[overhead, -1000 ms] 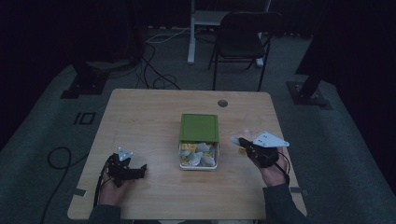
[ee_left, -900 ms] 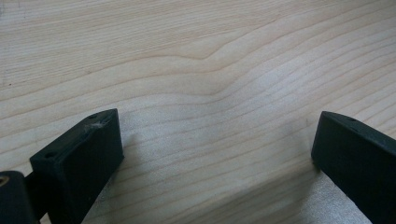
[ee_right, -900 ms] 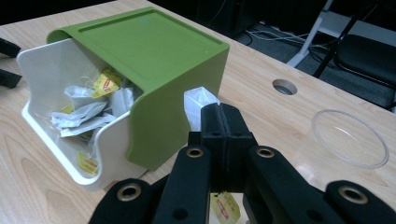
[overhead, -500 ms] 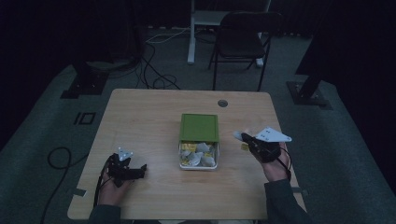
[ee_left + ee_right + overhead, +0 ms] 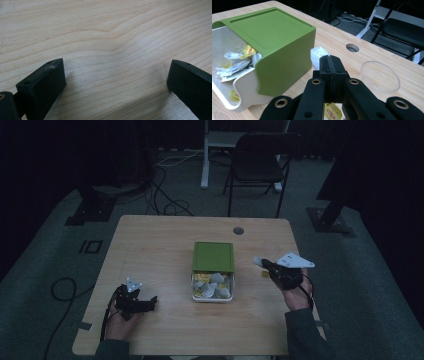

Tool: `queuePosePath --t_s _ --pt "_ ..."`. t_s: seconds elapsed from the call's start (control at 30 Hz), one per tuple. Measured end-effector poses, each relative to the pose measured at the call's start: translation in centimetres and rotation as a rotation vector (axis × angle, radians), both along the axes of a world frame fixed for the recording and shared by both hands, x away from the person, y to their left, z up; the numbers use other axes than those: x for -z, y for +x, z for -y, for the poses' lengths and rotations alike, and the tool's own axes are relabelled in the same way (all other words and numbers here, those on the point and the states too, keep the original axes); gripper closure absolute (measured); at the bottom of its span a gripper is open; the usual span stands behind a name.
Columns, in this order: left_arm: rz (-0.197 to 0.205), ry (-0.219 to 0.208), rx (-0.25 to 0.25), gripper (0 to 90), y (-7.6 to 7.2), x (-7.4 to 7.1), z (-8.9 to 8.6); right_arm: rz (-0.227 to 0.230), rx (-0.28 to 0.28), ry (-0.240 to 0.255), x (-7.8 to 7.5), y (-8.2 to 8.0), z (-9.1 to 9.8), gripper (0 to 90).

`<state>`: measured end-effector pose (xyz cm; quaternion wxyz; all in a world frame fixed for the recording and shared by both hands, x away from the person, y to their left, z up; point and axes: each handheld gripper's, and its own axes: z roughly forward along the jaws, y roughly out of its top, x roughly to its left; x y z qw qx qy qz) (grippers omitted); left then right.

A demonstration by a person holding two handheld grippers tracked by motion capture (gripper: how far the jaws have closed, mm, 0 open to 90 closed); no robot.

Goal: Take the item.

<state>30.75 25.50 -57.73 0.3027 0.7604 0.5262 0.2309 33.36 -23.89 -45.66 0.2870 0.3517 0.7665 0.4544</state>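
gripping: right tongs (image 5: 331, 65) clamp a tea bag (image 5: 319, 54)
box (image 5: 213, 256): at nine o'clock of them
left tongs (image 5: 115, 82): agape over the bench (image 5: 105, 30)

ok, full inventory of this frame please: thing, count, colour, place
table: 1, light wood, centre of the high view
box: 1, green lid on a white body, mid-table, open toward the person
tea bags in box: several, white with yellow tags, in the open front
tea bag: 1, white, yellow tag hanging below, clamped in the right gripper
clear dish: 1, transparent, on the table right of the box
cable hole: 1, grey, far table edge
chair: 1, black, beyond the table
left gripper: black, open, near-left of table
right gripper: black, shut, right of the box
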Motion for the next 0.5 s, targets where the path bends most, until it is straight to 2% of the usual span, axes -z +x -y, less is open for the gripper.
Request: queuePosePath --t_s 0.5 --pt "0.001 -0.002 -0.001 2.7 0.0 0.0 0.0 -0.003 0.028 0.003 -0.1 1.3 0.7 90.0"
